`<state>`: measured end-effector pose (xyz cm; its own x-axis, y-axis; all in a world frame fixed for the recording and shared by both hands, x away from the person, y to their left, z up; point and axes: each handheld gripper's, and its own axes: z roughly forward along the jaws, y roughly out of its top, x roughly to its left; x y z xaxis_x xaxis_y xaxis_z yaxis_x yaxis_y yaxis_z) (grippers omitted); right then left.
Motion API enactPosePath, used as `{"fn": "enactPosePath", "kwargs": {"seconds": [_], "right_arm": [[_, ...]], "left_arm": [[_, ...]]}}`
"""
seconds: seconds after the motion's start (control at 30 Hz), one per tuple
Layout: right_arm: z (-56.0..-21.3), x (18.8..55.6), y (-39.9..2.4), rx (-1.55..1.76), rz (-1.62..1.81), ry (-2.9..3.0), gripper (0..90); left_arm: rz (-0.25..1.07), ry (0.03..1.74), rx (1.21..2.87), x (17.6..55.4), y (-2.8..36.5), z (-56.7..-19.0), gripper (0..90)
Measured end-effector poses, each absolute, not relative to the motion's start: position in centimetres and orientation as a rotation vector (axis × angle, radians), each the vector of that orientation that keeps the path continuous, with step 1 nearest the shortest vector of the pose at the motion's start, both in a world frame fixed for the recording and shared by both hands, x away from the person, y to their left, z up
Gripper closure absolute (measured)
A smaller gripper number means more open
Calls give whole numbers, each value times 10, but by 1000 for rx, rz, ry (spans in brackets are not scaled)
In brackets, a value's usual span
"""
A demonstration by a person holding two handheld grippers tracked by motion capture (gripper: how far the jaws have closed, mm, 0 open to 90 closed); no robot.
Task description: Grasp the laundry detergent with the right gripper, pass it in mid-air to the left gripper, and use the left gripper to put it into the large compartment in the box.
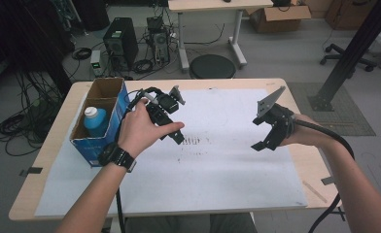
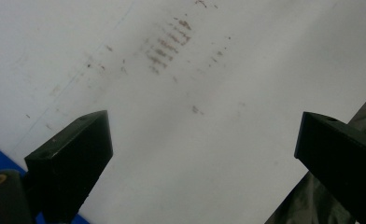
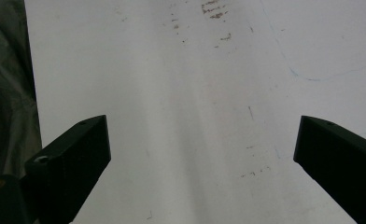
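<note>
Both tongs, left point(image 1: 178, 137) and right point(image 1: 259, 144), hovering spread, empty, right of blue box point(image 1: 97, 148); likely next: reaching for bottle point(image 1: 95, 121).

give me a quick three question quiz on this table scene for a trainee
1. True or false: the left gripper is holding the bottle.
2. Where does the bottle stand? A) on the white sheet B) in the blue box C) on the floor
3. What lies on the white sheet between the two grippers?

Key:
1. False; its fingers are apart with nothing between them, like those of the right gripper.
2. B, the blue box.
3. A patch of brownish marks.
</note>
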<state>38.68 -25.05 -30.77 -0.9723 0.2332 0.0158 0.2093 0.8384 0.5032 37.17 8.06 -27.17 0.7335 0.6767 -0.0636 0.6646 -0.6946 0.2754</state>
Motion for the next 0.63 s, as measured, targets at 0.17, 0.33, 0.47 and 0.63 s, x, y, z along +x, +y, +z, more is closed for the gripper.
{"fn": "enactPosePath", "kwargs": {"seconds": [0.17,0.33,0.47,0.63], "right_arm": [[-309,387,-250,358,798,2968,34],[-308,387,-251,362,801,2964,34],[-309,387,-252,364,793,2966,34],[-310,386,-253,373,791,2969,34]], "left_arm": [[51,1042,2657,372,80,-272,49],[46,1034,2658,371,79,-272,48],[48,1033,2660,371,79,-272,49],[64,1022,2680,368,76,-272,48]]}}
